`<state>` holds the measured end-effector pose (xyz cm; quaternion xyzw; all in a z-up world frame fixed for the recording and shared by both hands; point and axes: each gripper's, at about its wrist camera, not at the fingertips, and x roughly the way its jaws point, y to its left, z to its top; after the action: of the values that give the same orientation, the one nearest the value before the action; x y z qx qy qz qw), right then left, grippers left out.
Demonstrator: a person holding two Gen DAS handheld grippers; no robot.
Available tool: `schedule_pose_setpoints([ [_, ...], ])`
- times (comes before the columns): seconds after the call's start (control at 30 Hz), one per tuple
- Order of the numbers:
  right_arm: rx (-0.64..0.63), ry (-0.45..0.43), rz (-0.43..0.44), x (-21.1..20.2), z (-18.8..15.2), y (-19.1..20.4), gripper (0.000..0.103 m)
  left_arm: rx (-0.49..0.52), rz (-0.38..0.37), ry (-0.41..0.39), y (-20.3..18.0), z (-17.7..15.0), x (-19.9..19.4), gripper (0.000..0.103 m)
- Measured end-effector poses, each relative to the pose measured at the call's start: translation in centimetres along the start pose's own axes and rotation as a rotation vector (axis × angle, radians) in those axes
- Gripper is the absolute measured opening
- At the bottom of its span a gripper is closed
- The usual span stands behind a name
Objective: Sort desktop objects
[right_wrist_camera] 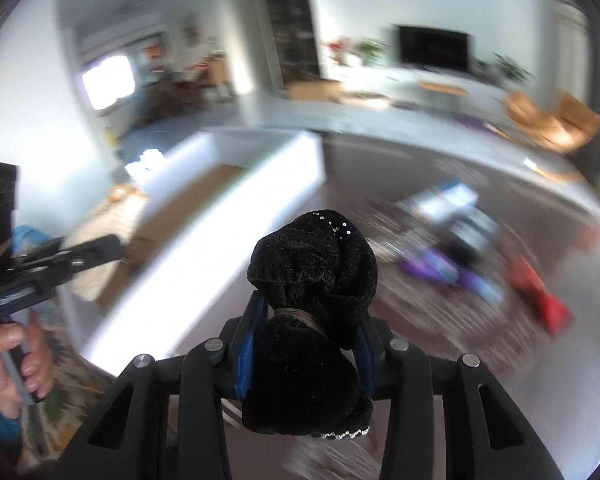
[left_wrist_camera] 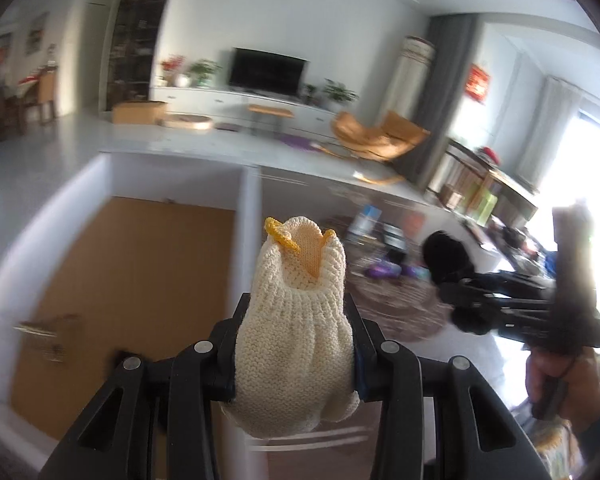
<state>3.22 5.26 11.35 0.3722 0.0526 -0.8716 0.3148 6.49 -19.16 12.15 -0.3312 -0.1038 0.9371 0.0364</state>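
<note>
Left gripper [left_wrist_camera: 296, 340] is pinching a cream knitted pouch [left_wrist_camera: 296, 320]; right gripper [right_wrist_camera: 306, 340] is pinching a black velvet scrunchie [right_wrist_camera: 312, 280]. Both are hanging above the white divided box [left_wrist_camera: 252, 184]. Clutter [right_wrist_camera: 460, 248] is lying unsorted.

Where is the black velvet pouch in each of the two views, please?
Left wrist view: the black velvet pouch is at the right of the middle, held by the right gripper, blurred.
Right wrist view: the pouch is at the lower centre, between the gripper's fingers.
Shared landmark: the black television on the far wall, above the white box.
</note>
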Motion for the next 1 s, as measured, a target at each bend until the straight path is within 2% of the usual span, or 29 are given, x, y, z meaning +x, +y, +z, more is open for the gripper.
schedule_pose_setpoints([
  [0.07,-0.052,-0.020,0.063,1.5,2.4,3.9,0.041,-0.032,0.081,0.010,3.4,0.1,-0.4,0.041],
  [0.17,-0.149,-0.025,0.136,5.0,5.6,9.9,0.041,-0.122,0.184,0.072,9.6,-0.4,0.7,0.041],
  [0.27,-0.221,0.028,0.172,9.6,7.1,14.1,0.042,-0.155,0.232,0.140,13.2,-1.5,2.1,0.041],
  [0.3,-0.235,0.053,0.166,11.1,7.2,14.9,0.043,-0.160,0.241,0.169,13.9,-1.8,2.7,0.045],
  [0.33,-0.243,0.082,0.164,12.8,7.3,15.7,0.052,-0.166,0.270,0.204,14.6,-2.3,3.5,0.047],
  [0.37,-0.243,0.112,0.166,14.3,7.3,16.2,0.058,-0.171,0.299,0.231,15.0,-2.6,4.1,0.056],
  [0.4,-0.236,0.144,0.166,15.8,7.3,16.5,0.071,-0.175,0.332,0.258,15.3,-3.1,4.6,0.062],
  [0.43,-0.226,0.168,0.164,17.0,7.3,16.7,0.079,-0.189,0.337,0.252,15.5,-3.2,4.5,0.064],
  [0.47,-0.215,0.174,0.165,17.6,7.3,16.7,0.080,-0.198,0.323,0.228,15.6,-3.2,4.1,0.079],
  [0.5,-0.196,0.168,0.172,17.8,7.4,16.6,0.080,-0.201,0.322,0.203,15.6,-3.1,3.7,0.095],
  [0.53,-0.173,0.155,0.186,17.5,7.4,16.2,0.081,-0.197,0.337,0.171,15.4,-3.1,3.1,0.099],
  [0.6,-0.147,0.113,0.205,16.1,7.4,15.2,0.087,-0.182,0.359,0.131,14.8,-3.0,2.6,0.099],
  [0.7,-0.160,0.017,0.157,12.6,6.2,13.2,0.095,-0.170,0.337,0.099,13.7,-3.1,2.1,0.099],
  [0.8,-0.143,-0.053,0.050,9.7,3.1,8.6,0.099,-0.133,0.282,0.055,11.3,-2.8,1.9,0.099],
  [0.87,-0.111,-0.056,-0.020,8.4,0.9,5.4,0.100,-0.082,0.234,0.024,8.4,-2.2,1.7,0.099],
  [1.0,-0.023,0.044,-0.233,7.4,-6.3,-3.2,0.100,0.046,0.078,-0.034,-0.2,-1.0,0.1,0.099],
])
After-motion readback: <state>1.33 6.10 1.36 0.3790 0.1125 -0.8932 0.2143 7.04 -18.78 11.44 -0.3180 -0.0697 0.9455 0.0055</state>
